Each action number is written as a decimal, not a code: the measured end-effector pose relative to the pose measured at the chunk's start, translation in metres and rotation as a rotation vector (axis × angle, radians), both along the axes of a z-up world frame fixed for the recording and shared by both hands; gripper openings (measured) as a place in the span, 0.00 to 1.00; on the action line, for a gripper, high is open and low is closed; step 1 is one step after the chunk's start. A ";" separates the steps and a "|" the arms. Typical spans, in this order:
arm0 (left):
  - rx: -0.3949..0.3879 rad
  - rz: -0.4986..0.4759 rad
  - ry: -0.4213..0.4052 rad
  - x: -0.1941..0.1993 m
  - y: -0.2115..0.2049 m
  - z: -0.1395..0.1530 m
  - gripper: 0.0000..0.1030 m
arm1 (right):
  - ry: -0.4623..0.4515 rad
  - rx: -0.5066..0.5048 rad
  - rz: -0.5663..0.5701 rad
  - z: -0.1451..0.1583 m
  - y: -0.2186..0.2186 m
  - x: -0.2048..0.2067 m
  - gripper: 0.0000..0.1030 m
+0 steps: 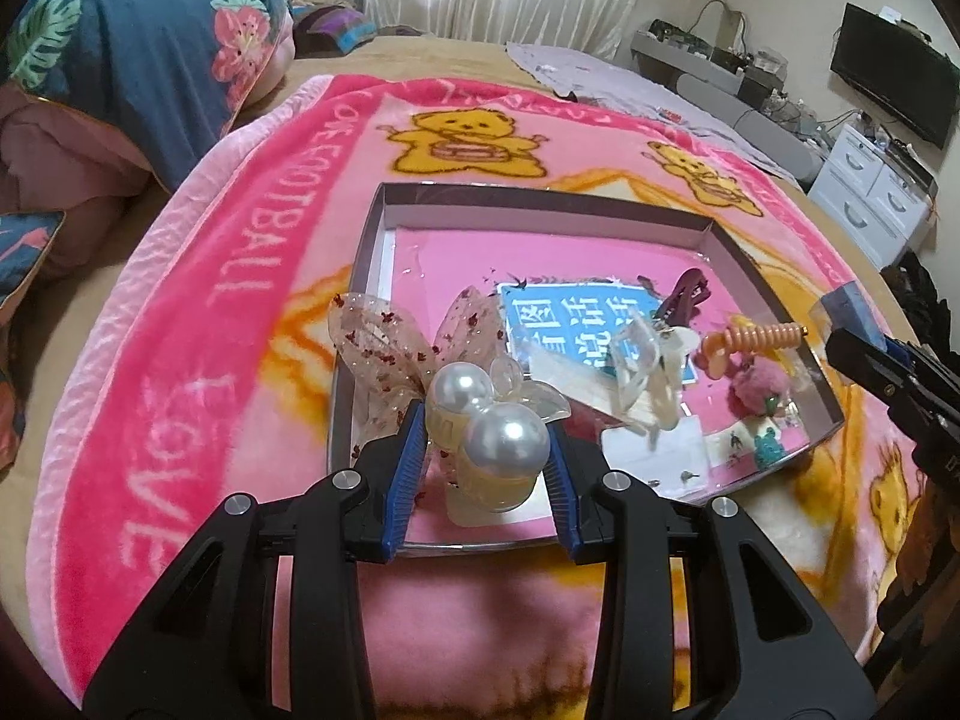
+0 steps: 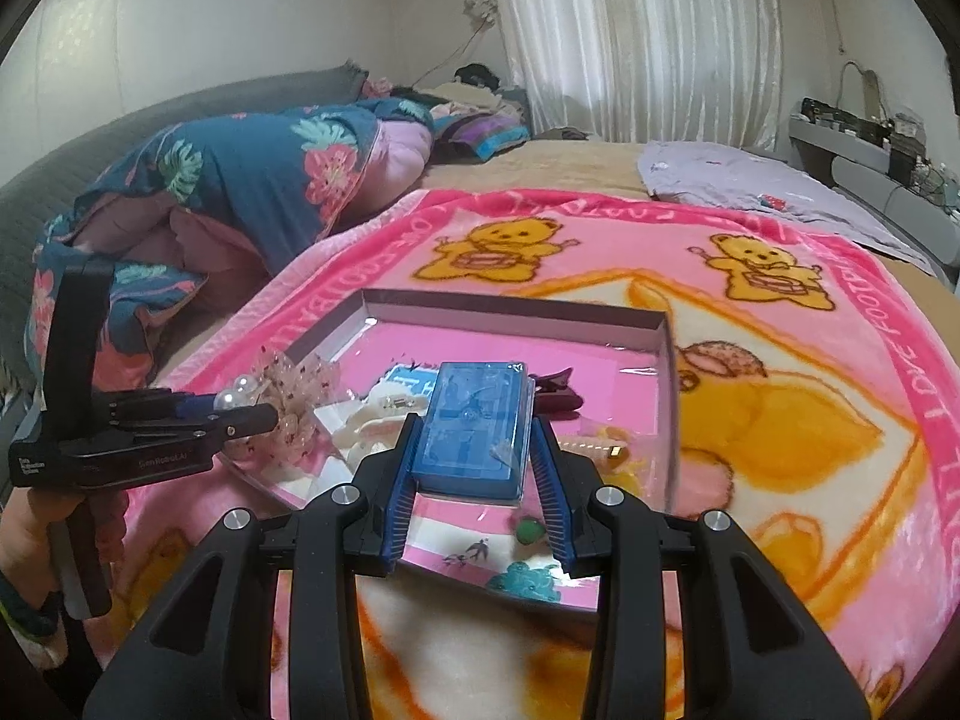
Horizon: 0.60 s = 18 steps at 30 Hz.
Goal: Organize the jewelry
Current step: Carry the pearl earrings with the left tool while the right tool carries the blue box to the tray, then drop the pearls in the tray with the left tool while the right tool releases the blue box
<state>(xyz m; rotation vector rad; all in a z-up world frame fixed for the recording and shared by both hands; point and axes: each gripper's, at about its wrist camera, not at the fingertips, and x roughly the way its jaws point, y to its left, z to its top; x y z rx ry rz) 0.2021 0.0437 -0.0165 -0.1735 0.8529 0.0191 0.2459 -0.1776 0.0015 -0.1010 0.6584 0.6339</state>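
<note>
Pearl bow clip clamped in left tongs; right tongs grip blue box, both above tray on pink blanket.

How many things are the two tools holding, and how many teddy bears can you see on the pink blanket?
Pearl hair clip in left tool: 1
Blue box in right tool: 1
Held total: 2
Whole teddy bears on blanket: 2
</note>
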 end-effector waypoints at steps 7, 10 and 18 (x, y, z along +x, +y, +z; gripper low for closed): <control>-0.005 0.004 0.024 0.002 0.005 -0.009 0.28 | 0.064 -0.040 0.027 -0.024 0.017 0.005 0.34; -0.005 0.002 0.030 0.002 0.004 -0.011 0.28 | 0.077 -0.052 0.031 -0.031 0.022 0.004 0.34; -0.011 -0.003 0.026 0.000 0.003 -0.009 0.28 | 0.080 -0.053 0.018 -0.036 0.023 -0.005 0.40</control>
